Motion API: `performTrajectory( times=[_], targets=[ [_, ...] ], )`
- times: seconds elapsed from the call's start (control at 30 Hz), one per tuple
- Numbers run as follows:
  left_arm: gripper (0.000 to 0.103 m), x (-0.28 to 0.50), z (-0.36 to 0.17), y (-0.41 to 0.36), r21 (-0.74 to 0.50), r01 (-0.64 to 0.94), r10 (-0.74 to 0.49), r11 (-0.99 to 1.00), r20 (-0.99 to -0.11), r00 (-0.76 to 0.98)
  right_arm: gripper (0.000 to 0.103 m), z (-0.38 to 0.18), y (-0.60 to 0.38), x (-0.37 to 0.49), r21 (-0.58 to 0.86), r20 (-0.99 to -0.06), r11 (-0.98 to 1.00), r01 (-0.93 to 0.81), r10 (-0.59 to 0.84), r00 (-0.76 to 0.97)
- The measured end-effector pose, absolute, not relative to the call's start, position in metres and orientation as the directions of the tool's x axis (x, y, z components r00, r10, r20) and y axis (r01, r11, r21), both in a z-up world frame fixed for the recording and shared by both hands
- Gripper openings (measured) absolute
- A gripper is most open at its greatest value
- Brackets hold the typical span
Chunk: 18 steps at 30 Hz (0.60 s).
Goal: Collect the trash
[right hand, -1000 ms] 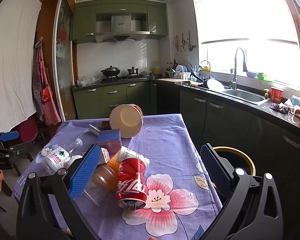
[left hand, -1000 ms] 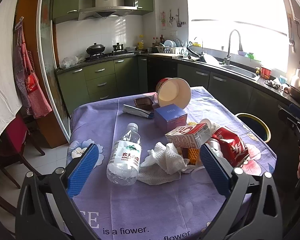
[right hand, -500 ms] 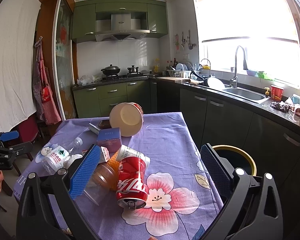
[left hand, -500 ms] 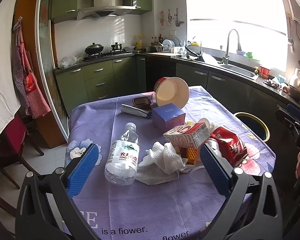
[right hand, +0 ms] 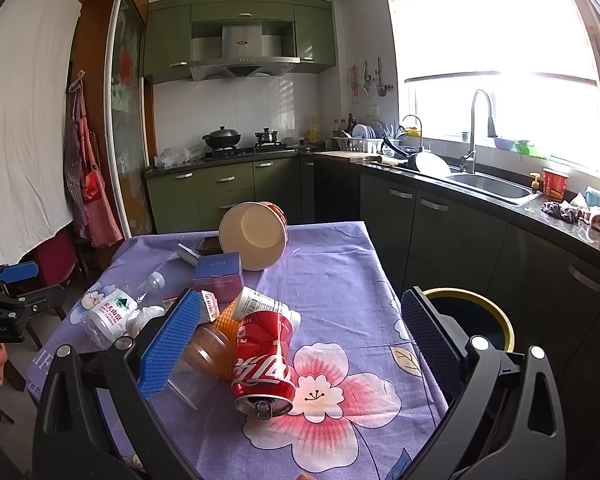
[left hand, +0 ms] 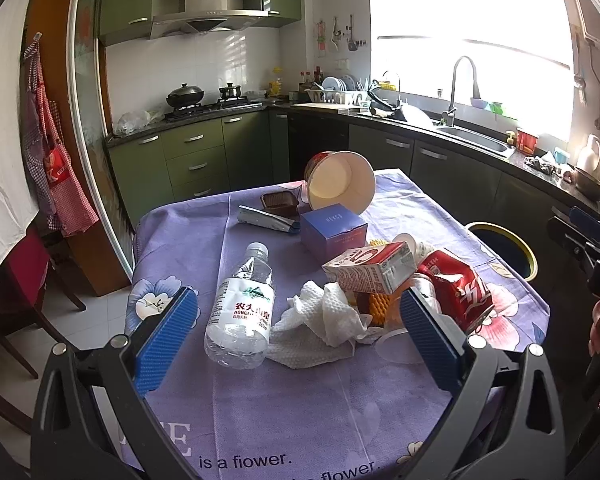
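Note:
Trash lies on a table with a purple flowered cloth (left hand: 284, 408): a plastic water bottle (left hand: 244, 304), crumpled white tissue (left hand: 324, 320), a milk carton (left hand: 372, 268), a dented red cola can (left hand: 456, 288) (right hand: 265, 360), a blue box (left hand: 332, 232) (right hand: 218, 272) and a tipped paper bowl (left hand: 340, 188) (right hand: 254, 236). My left gripper (left hand: 298, 336) is open, its blue pads framing the bottle and tissue from the near edge. My right gripper (right hand: 300, 340) is open around the can. A yellow-rimmed bin (right hand: 472, 320) (left hand: 504, 248) stands beside the table.
A clear plastic cup (right hand: 204, 352), orange foam netting (right hand: 226, 320) and a small white bottle (right hand: 260, 304) crowd beside the can. A brown tray (left hand: 278, 200) and silver wrapper (left hand: 264, 218) lie at the far side. Dark kitchen cabinets (right hand: 452, 240) run close along the right.
The left wrist view has drifted slightly, with the table's things shifting a little left and up. The right gripper and the trash hold still.

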<state>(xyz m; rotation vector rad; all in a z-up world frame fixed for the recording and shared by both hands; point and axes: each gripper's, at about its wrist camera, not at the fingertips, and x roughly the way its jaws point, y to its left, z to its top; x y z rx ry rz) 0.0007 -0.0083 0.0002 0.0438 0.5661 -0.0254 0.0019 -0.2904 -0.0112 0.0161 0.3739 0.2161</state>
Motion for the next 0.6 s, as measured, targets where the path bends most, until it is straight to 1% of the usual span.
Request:
performTrajectory(
  times=[0.6],
  targets=[
    [0.096, 0.0024, -0.0038, -0.0109, 0.034, 0.045, -0.019, 0.998, -0.542, 0.84, 0.099, -0.0118, -0.2903, 0.004, 0.053, -0.366, 0.977, -0.207, 0.212, 0.906]
  ],
)
